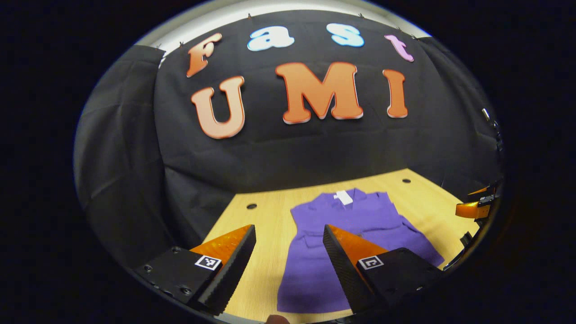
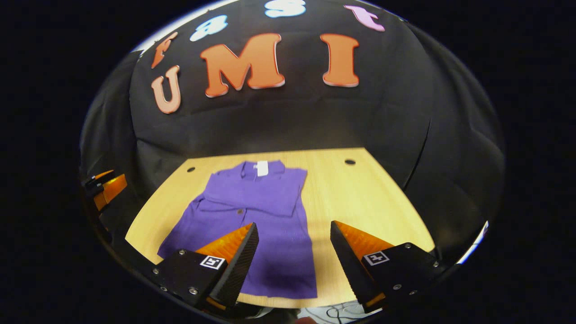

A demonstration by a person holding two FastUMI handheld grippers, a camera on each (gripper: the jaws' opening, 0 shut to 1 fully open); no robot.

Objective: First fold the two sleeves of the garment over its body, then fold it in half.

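A purple garment (image 1: 355, 238) lies flat on the wooden surface (image 1: 265, 216), with its collar toward the black cloth wall and its hem toward the near edge of the surface. A small white label (image 1: 344, 197) sits at the collar. In the right gripper view the garment (image 2: 256, 211) looks partly folded: the side nearer the bare half of the surface has a straight edge with the cloth laid over the body, while on the other side the fabric spreads outward toward the edge of the surface (image 2: 360, 193). A small dark button (image 2: 240, 211) shows near the middle of the garment.

The left hand-held gripper (image 1: 289, 252) hangs above the hem end of the garment with its two fingers wide apart and nothing between them; one finger is seen over the bare wood just beside the garment, the other over the purple cloth. The right hand-held gripper (image 2: 294, 249) is also above the hem end, its fingers spread apart and empty; one finger is seen over the garment, the other over the bare wood beside it. I cannot tell whether either one touches the cloth.

Round dark holes (image 2: 349, 161) are in the surface, beyond the collar of the garment near the wall.
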